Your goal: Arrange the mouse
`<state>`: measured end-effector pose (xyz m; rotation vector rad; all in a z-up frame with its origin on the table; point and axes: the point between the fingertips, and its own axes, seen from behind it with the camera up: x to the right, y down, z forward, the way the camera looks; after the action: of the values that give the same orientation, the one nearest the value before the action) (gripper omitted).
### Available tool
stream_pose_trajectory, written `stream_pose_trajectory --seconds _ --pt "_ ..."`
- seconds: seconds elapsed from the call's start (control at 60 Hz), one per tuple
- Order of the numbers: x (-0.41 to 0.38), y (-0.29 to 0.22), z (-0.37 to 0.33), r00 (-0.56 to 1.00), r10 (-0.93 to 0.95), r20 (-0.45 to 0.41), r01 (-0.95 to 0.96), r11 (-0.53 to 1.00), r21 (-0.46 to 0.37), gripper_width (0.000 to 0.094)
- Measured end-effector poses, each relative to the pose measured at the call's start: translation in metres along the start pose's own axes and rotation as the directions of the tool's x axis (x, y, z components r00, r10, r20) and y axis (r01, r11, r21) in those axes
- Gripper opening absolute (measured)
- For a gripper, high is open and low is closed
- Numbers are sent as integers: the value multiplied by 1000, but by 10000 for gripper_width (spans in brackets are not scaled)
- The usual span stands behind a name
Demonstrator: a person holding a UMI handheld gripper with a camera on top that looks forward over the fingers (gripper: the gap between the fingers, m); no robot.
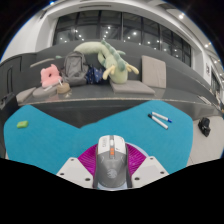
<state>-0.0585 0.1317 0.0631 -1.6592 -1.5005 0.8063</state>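
Note:
A grey and white computer mouse (111,160) with an orange wheel sits between my gripper's (111,172) two fingers, its nose pointing away from me. The magenta pads (91,160) press against both of its sides. The gripper is shut on the mouse, holding it just over the near part of the teal desk mat (70,135).
A blue pen (160,120) lies on the mat ahead to the right. A small green item (22,125) lies at the mat's left. Beyond the table, a sofa (130,88) holds plush toys and a backpack (74,68). A dark object (203,125) stands at the right.

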Motion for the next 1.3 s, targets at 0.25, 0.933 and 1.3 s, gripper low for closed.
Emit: stream_pose_trajectory --seconds 0.25,0.933,1.3 --pt "35 81 36 1000 8 13 -7 992 -124 490" --pt "-67 28 -201 996 0 84 11 991 -134 858" --pt "-93 51 -257 994 -32 101 47 988 -149 857"
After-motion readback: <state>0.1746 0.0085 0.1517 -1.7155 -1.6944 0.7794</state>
